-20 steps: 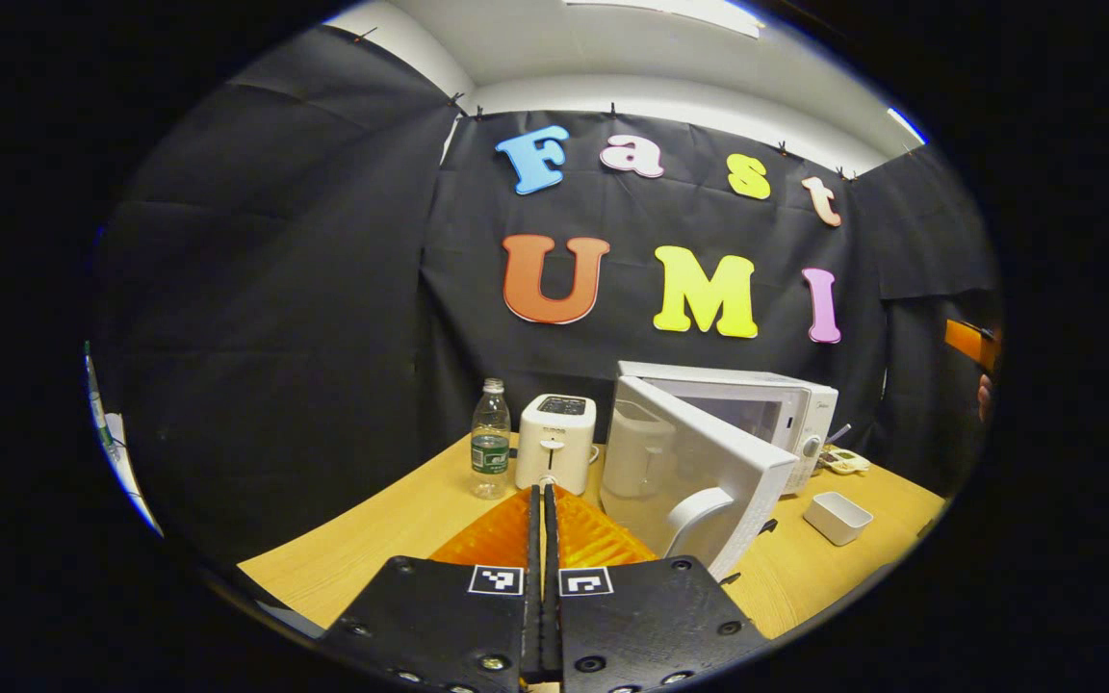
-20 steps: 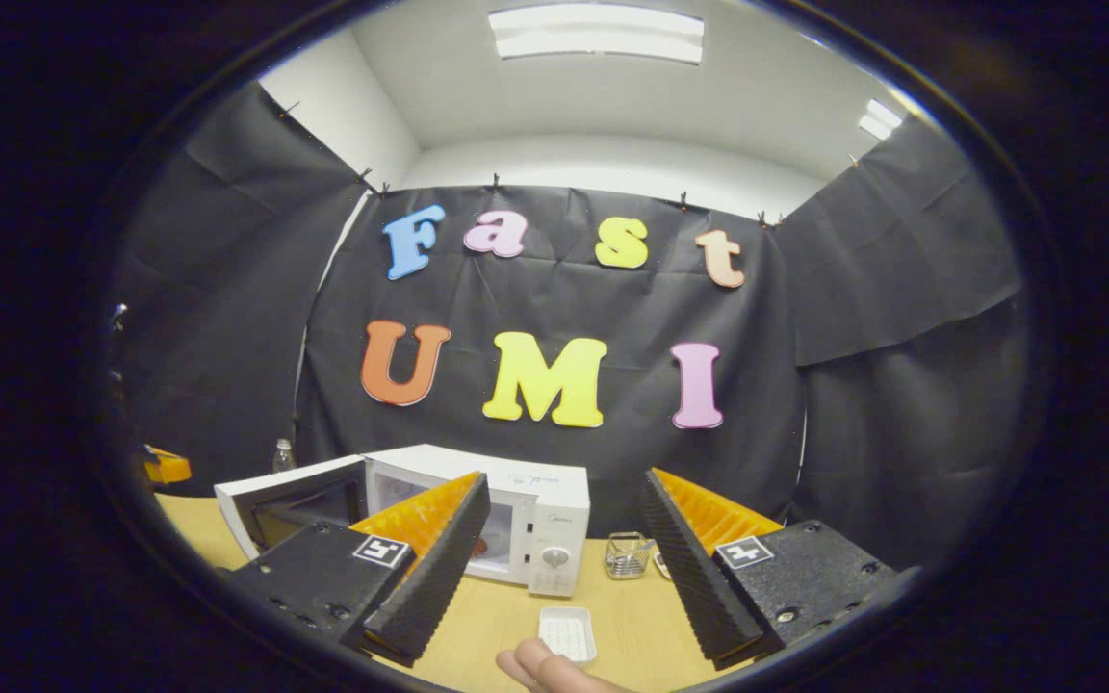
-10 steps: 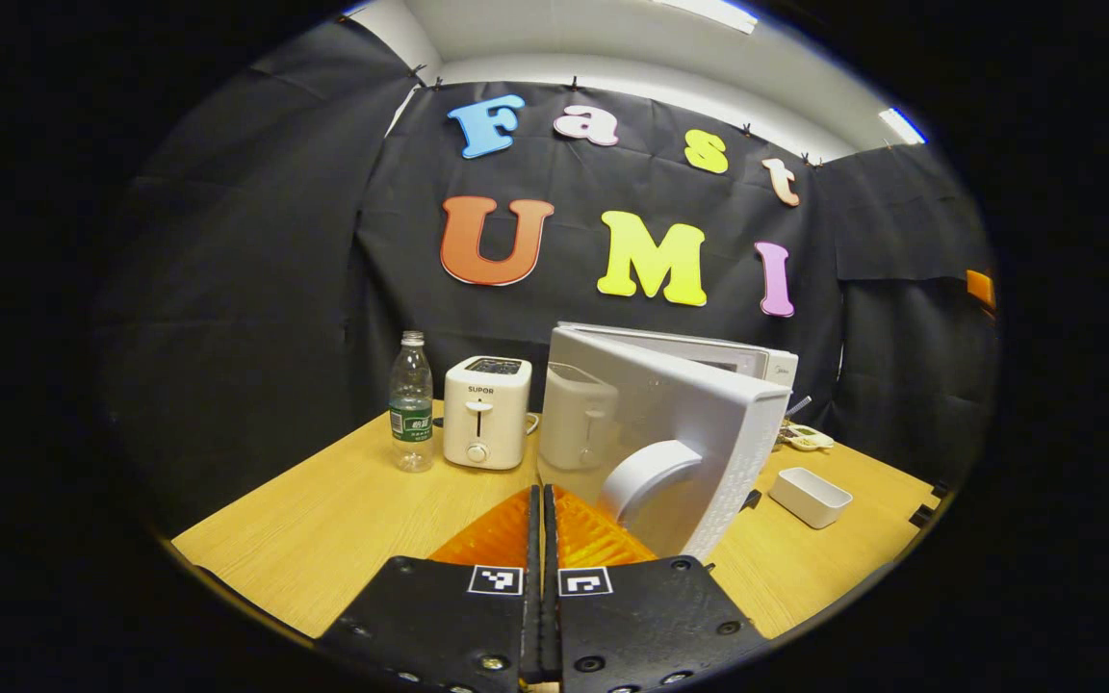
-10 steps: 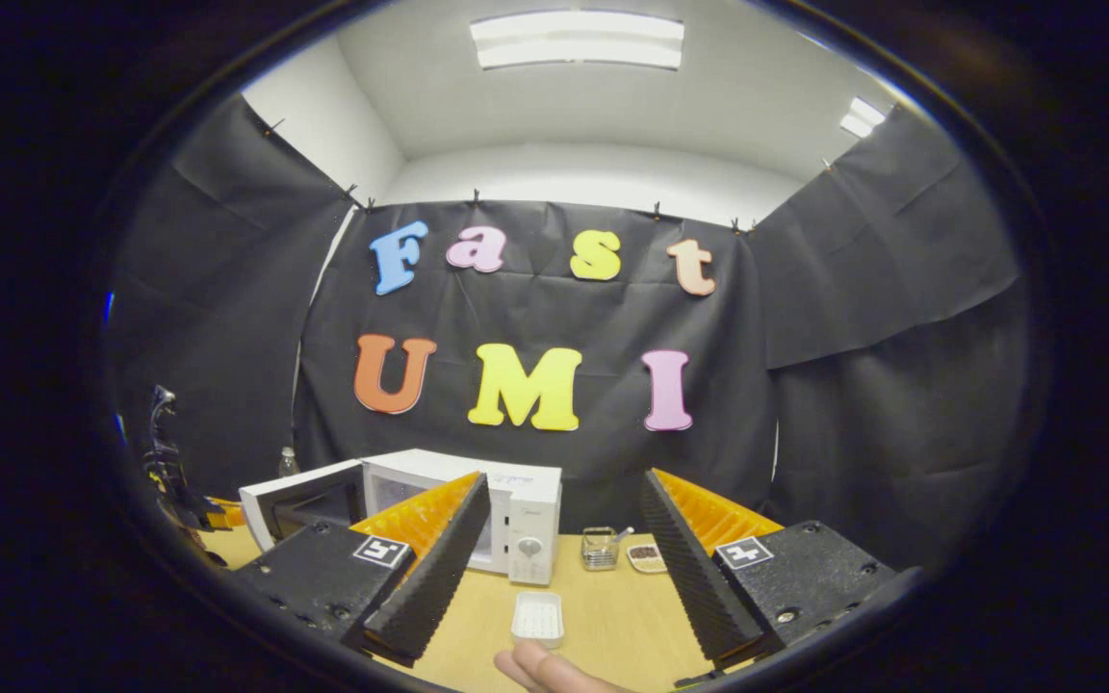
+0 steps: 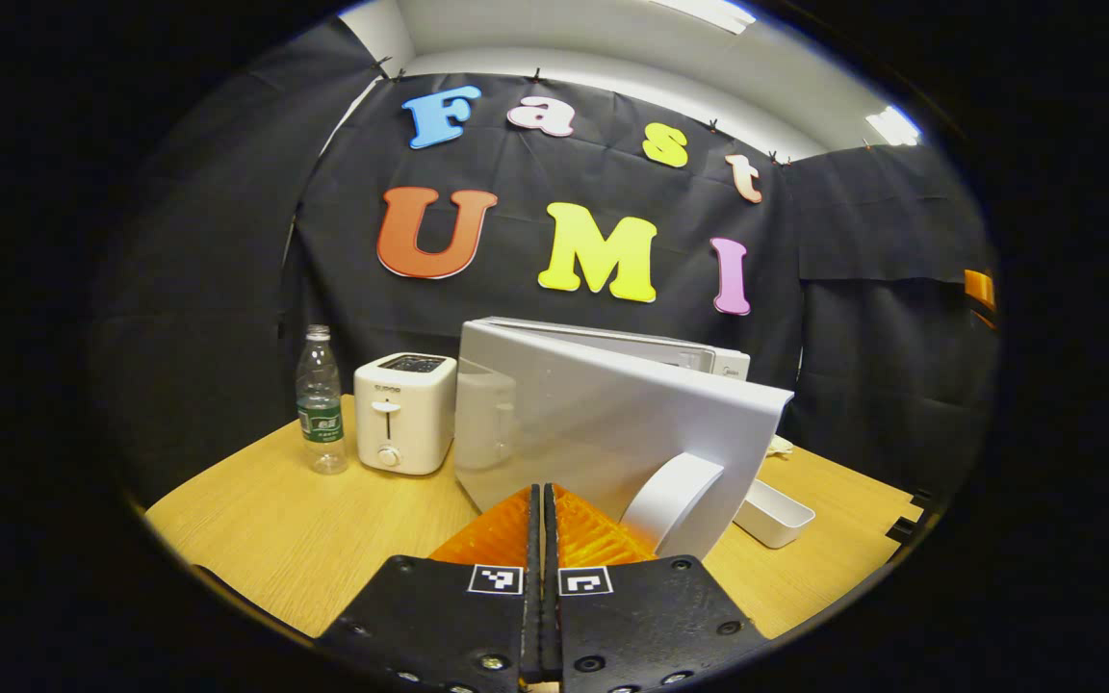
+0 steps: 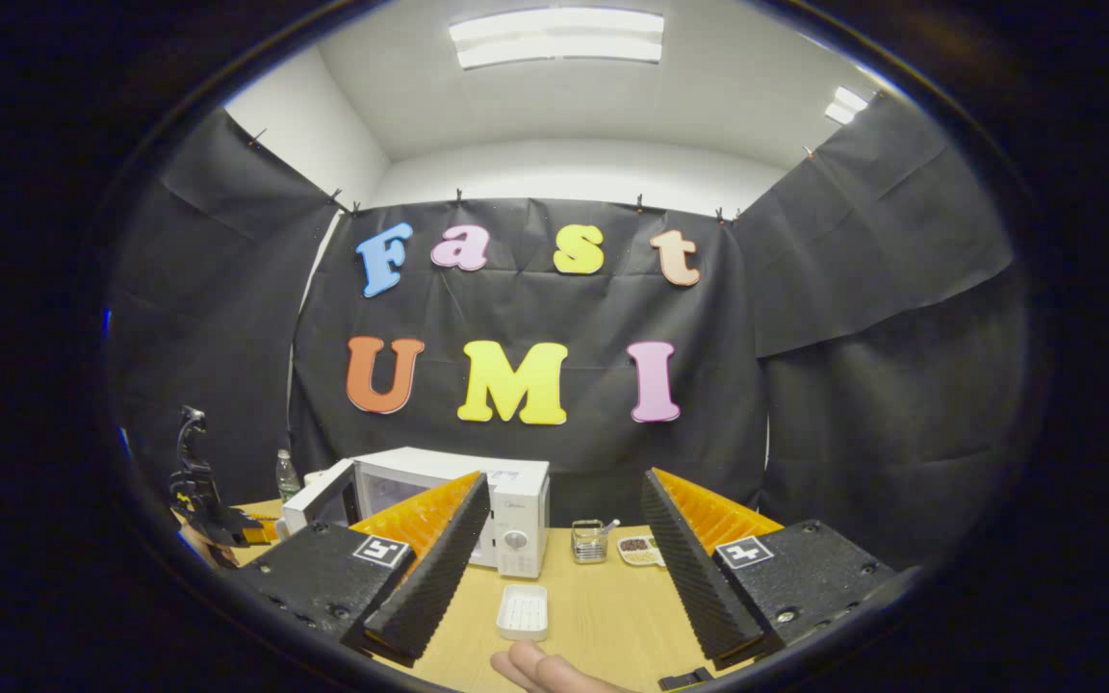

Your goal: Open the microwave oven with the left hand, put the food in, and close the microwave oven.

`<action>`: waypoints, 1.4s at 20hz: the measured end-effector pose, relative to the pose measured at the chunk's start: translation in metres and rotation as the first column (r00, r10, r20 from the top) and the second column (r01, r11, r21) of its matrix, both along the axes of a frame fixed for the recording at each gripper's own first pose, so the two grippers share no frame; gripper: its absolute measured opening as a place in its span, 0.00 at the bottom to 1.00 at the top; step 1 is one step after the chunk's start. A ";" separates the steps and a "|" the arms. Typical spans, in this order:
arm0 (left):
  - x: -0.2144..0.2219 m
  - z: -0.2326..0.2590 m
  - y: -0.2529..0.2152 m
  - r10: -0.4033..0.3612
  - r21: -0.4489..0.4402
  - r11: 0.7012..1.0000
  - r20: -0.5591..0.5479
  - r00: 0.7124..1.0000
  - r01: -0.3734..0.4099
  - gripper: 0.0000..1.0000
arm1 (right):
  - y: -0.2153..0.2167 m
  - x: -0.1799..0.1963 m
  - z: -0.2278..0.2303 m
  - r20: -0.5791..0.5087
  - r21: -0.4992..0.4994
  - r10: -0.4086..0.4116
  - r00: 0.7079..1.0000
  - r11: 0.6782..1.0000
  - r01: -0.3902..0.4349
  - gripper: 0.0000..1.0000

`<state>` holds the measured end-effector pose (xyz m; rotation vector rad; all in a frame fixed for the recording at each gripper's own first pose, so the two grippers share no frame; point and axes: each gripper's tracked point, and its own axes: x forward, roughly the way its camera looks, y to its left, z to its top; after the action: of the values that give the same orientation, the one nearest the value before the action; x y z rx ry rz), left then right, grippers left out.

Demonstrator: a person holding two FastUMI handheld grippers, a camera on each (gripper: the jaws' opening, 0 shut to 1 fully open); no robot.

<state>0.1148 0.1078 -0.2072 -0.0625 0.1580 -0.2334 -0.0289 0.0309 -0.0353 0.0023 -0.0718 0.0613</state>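
Left tongs (image 5: 542,500) beside door (image 5: 603,423) — perhaps touching

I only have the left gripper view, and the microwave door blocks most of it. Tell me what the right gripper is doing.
Observer: The right gripper is open, holds nothing and hangs above the table.
Operator: Report the door from the front.
Observer: In the right gripper view the door stands ajar, with a gap between it and the front of the microwave.
Operator: List what sits to the right of the oven.
Observer: A small glass jar and a little dish stand on the table beside its control panel.
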 end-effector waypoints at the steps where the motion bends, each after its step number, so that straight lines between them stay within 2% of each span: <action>1: 0.004 -0.001 -0.010 -0.013 0.011 1.000 -0.003 1.000 0.013 0.00 | -0.003 0.002 0.000 -0.001 0.000 -0.004 1.000 1.000 0.004 1.00; 7: 0.037 -0.004 -0.061 -0.075 0.043 0.996 -0.008 0.997 0.075 0.00 | -0.018 0.018 -0.002 -0.003 0.001 -0.007 1.000 1.000 0.007 1.00; 8: 0.043 -0.006 -0.070 -0.083 0.045 0.995 -0.015 0.996 0.083 0.00 | -0.020 0.024 -0.003 -0.002 0.003 -0.008 1.000 1.000 0.008 0.95; 10: 0.056 -0.005 -0.084 -0.089 0.049 0.995 -0.011 0.996 0.089 0.00 | -0.026 0.031 -0.002 0.002 0.004 -0.010 1.000 1.000 0.010 0.95; 11: 0.062 -0.007 -0.090 -0.095 0.046 0.994 -0.015 0.995 0.096 0.00 | -0.029 0.037 -0.003 0.000 0.002 -0.012 1.000 1.000 0.012 1.00; 12: 0.069 -0.006 -0.097 -0.094 0.045 0.995 -0.011 0.996 0.095 0.00 | -0.033 0.042 -0.005 -0.003 -0.001 -0.014 1.000 1.000 0.014 1.00; 13: 0.077 -0.005 -0.103 -0.096 0.042 0.994 -0.007 0.995 0.096 0.00 | -0.036 0.047 -0.006 -0.008 -0.002 -0.017 1.000 1.000 0.017 0.95; 14: 0.084 -0.005 -0.110 -0.102 0.040 0.994 -0.005 0.995 0.102 0.00 | -0.039 0.052 -0.008 -0.012 -0.004 -0.019 1.000 1.000 0.019 0.95; 15: 0.092 -0.007 -0.116 -0.106 0.038 0.994 -0.011 0.994 0.106 0.00 | -0.042 0.058 -0.009 -0.016 -0.004 -0.022 1.000 1.000 0.022 1.00; 17: 0.105 -0.010 -0.130 -0.109 0.035 0.993 -0.024 0.994 0.110 0.00 | -0.050 0.072 -0.013 -0.025 -0.004 -0.031 0.999 1.000 0.031 1.00; 18: 0.112 -0.009 -0.137 -0.114 0.035 0.993 -0.024 0.993 0.114 0.00 | -0.053 0.078 -0.015 -0.031 -0.004 -0.034 0.999 0.999 0.034 0.95; 19: 0.120 -0.009 -0.143 -0.116 0.038 0.992 -0.024 0.993 0.117 0.00 | -0.056 0.084 -0.018 -0.035 -0.004 -0.036 0.999 0.999 0.035 1.00; 20: 0.126 -0.012 -0.151 -0.120 0.041 0.992 -0.026 0.992 0.121 0.00 | -0.058 0.090 -0.021 -0.041 -0.004 -0.037 0.998 0.999 0.037 0.95; 21: 0.131 -0.013 -0.158 -0.125 0.041 0.991 -0.031 0.992 0.127 0.00 | -0.061 0.096 -0.024 -0.048 -0.006 -0.037 0.998 0.999 0.037 1.00; 22: 0.137 -0.013 -0.164 -0.127 0.043 0.991 -0.031 0.991 0.128 0.00 | -0.063 0.101 -0.027 -0.054 -0.007 -0.038 0.998 0.999 0.037 0.95; 23: 0.142 -0.013 -0.168 -0.127 0.045 0.991 -0.032 0.991 0.129 0.00 | -0.064 0.107 -0.029 -0.058 -0.010 -0.038 0.998 0.999 0.037 1.00; 26: 0.159 -0.019 -0.175 -0.117 0.036 0.992 -0.044 0.992 0.118 0.00 | -0.069 0.120 -0.035 -0.067 -0.012 -0.037 0.997 0.999 0.037 1.00; 27: 0.163 -0.021 -0.177 -0.114 0.037 0.993 -0.047 0.992 0.116 0.00 | -0.069 0.125 -0.037 -0.067 -0.012 -0.033 0.997 0.999 0.033 0.95; 28: 0.167 -0.022 -0.178 -0.110 0.039 0.993 -0.045 0.993 0.112 0.00 | -0.069 0.128 -0.039 -0.068 -0.011 -0.028 0.997 1.000 0.028 1.00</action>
<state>0.2822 -0.0704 -0.2288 -0.0179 0.2095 -0.3401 0.0992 -0.0377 -0.0745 -0.0063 -0.0038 0.0335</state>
